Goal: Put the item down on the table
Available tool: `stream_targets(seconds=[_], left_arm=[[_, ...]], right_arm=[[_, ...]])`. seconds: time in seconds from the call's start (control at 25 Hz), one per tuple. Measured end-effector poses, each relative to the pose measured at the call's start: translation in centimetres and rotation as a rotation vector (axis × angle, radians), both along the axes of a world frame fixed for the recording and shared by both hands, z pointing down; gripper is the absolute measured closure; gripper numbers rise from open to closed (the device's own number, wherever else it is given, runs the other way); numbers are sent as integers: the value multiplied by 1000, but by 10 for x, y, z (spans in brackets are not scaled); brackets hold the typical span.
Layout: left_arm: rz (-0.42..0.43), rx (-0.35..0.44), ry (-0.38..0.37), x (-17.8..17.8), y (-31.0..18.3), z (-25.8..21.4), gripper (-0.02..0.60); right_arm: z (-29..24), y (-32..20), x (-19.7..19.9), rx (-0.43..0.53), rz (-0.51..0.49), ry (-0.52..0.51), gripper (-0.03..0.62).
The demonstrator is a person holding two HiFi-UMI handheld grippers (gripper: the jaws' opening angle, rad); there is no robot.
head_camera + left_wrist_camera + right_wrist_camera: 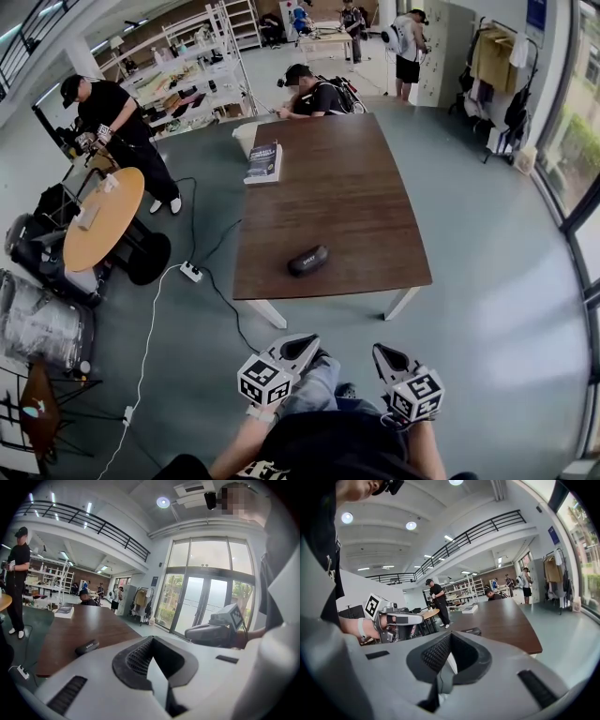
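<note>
Dark case (307, 260) on table (347, 187), print illegible.

- Bright, even daylight from tall windows (206, 588); round ceiling lamps (411, 525) lit.
- Soft sheen on the brown table (328, 202), faint shadows beneath.
- Strong fisheye bending, dark vignetted corners, nearest foreground slightly soft.

White print on the black case (307, 260), lettering on the book cover (263, 161), neither legible.
</note>
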State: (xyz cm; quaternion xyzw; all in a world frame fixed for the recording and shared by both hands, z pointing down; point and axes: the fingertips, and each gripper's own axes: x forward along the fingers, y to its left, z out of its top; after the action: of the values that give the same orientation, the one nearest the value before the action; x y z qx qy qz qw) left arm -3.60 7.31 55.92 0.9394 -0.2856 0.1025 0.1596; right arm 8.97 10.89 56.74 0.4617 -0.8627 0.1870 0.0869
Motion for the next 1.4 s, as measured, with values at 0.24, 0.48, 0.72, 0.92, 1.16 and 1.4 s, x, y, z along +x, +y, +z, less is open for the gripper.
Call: stream_targets(seconds=[0.24, 0.48, 0.72, 0.92, 1.16, 1.4], left_arm=[[-14, -2, 6, -9, 7, 9, 575], [-19, -6, 24, -12, 5, 7, 575], [-29, -1, 57, -15, -5, 8, 575], [-37, 12, 77, -26, -9, -2, 575], [-92, 29, 97, -50, -18, -12, 575], [-97, 28, 87, -62, -22, -7, 576]], right_arm=[[11, 7, -10, -8, -21, 6, 606], [6, 5, -17, -12, -30, 15, 606], [2, -4, -23, -4, -50, 47, 606], [-4, -13, -36, -4, -53, 44, 606], [-11, -30, -63, 37, -106, 73, 606], [-14, -36, -80, 57, -114, 54, 606]])
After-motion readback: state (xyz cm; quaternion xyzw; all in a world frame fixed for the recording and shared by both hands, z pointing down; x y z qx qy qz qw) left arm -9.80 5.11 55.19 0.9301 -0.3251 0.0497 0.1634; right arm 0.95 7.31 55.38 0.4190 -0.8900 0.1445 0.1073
